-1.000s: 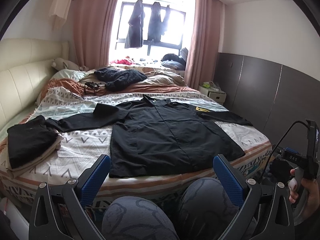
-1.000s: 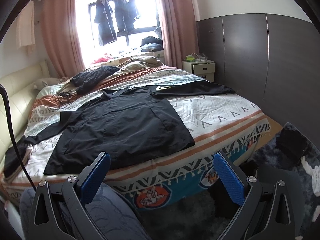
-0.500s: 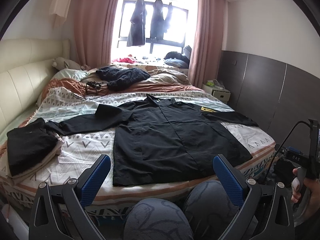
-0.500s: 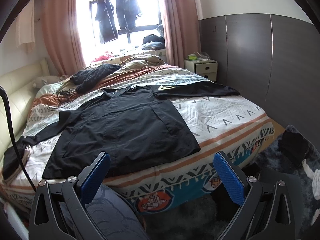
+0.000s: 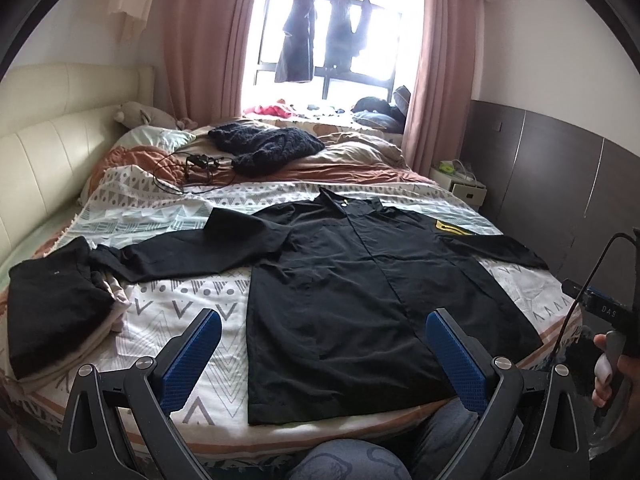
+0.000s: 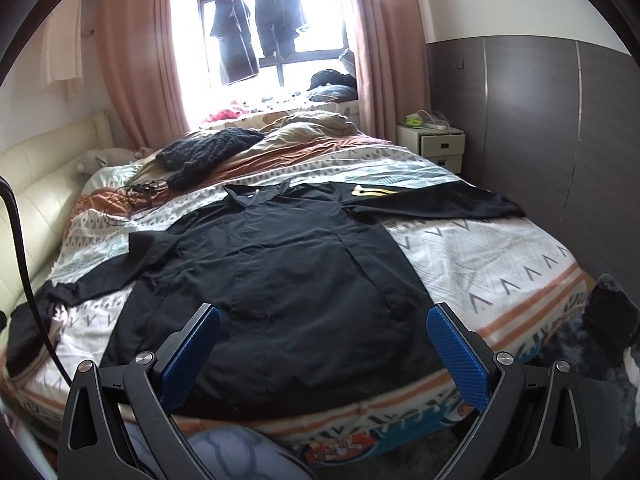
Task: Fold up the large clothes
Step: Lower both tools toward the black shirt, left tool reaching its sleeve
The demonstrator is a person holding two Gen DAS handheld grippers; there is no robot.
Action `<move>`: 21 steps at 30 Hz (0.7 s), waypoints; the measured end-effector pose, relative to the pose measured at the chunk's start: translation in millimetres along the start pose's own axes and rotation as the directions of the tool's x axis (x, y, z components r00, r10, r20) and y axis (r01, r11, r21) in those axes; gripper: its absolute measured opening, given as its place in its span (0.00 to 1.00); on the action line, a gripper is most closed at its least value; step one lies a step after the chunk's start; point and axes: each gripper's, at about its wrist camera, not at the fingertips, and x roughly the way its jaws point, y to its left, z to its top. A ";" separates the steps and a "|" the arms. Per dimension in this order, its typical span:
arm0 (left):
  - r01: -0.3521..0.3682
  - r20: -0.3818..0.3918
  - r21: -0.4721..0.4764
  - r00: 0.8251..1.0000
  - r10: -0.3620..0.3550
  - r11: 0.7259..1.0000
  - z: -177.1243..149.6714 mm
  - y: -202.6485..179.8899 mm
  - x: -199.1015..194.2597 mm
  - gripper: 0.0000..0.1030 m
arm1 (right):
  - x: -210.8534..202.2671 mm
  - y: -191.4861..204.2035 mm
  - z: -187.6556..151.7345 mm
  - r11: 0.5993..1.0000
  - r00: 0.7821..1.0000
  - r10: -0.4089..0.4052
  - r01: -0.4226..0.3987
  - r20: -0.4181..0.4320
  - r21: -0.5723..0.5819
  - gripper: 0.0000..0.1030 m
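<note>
A large black long-sleeved shirt [image 5: 352,292] lies flat and face up on the patterned bed, collar toward the window, both sleeves spread out sideways; in the right wrist view the same shirt [image 6: 276,280] fills the middle. A yellow patch [image 5: 448,226] shows on its right shoulder. My left gripper [image 5: 324,354] hovers open above the shirt's hem near the bed's front edge, holding nothing. My right gripper [image 6: 324,354] is open too, above the hem's lower middle, empty. In the left wrist view a hand [image 5: 612,364] holds the right gripper's handle at the far right.
A folded stack of clothes [image 5: 56,304] sits at the bed's left edge. A dark knitted blanket [image 5: 268,144] and a tangle of cables [image 5: 192,168] lie farther back. A white nightstand [image 6: 434,144] stands by the dark wall panels. The person's knees [image 5: 348,460] press against the bed's front.
Both grippers have risen and come forward over the bed's front edge, so the shirt's hem now lies between the fingers. Both stay open. The shirt has not moved.
</note>
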 end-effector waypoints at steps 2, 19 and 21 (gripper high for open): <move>-0.003 -0.012 -0.008 1.000 0.003 1.000 4.6 5.0 8.9 1.00 | 12.7 9.9 9.2 1.000 1.000 0.016 -0.016 -0.004 -0.002 1.00; -0.152 -0.098 -0.136 0.985 0.140 0.979 47.2 90.5 96.1 1.00 | 152.3 121.4 83.2 0.981 0.978 0.196 -0.195 -0.073 0.025 1.00; -0.184 -0.100 -0.142 0.980 0.171 0.973 52.7 102.7 103.5 1.00 | 169.5 137.3 88.4 0.975 0.972 0.222 -0.220 -0.082 0.034 1.00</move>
